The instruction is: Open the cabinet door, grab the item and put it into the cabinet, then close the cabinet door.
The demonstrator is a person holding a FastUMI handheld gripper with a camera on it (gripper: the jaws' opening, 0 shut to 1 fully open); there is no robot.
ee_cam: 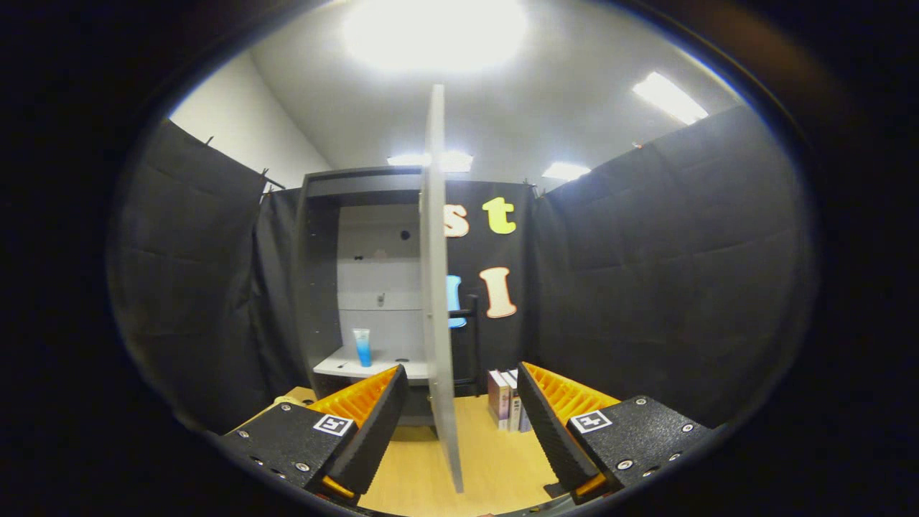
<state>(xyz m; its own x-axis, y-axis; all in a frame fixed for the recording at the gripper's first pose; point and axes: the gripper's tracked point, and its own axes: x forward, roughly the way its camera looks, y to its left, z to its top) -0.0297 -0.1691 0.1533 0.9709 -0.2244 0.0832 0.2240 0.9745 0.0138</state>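
Fingers [459,424] spread apart, empty, straddling the edge of the open pale grey cabinet door [435,287] above the light wooden counter [495,459]. Beyond, the blue-and-white tube [362,347] stands on the cabinet's white shelf [337,368]; closing comes next, needing a sideways push.

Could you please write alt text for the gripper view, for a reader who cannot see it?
The open gripper straddles the edge of a pale grey cabinet door swung wide open, neither finger touching it. Beyond, a blue-and-white tube stands upright on the dark grey cabinet's white shelf; books stand on the wooden table.
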